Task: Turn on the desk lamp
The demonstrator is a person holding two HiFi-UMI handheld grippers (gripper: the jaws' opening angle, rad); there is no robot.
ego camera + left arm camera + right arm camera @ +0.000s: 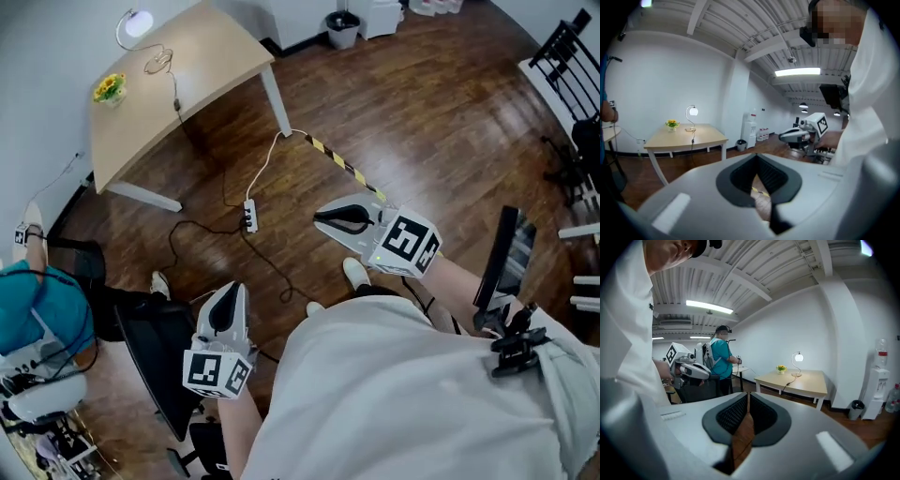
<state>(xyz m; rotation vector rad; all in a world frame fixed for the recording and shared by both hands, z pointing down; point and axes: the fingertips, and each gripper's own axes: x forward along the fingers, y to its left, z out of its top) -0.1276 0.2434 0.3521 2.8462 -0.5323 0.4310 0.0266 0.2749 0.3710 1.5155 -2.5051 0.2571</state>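
The desk lamp (137, 23) stands at the far corner of the light wooden desk (187, 84), and its round shade glows. It also glows in the left gripper view, desk lamp (692, 111), and in the right gripper view, desk lamp (798, 356). A cord runs from it across the desk down to a power strip (249, 216) on the floor. My left gripper (225, 314) (757, 157) and right gripper (342, 220) (747, 397) are both shut on nothing. They hang over the floor, well short of the desk.
A small pot of yellow flowers (110, 89) sits on the desk. A person in teal (37, 309) stands at the left beside a black chair (159, 352). Striped tape (342, 167) lies on the floor. A bin (343, 28) stands at the far wall, and a black rack (572, 56) at the right.
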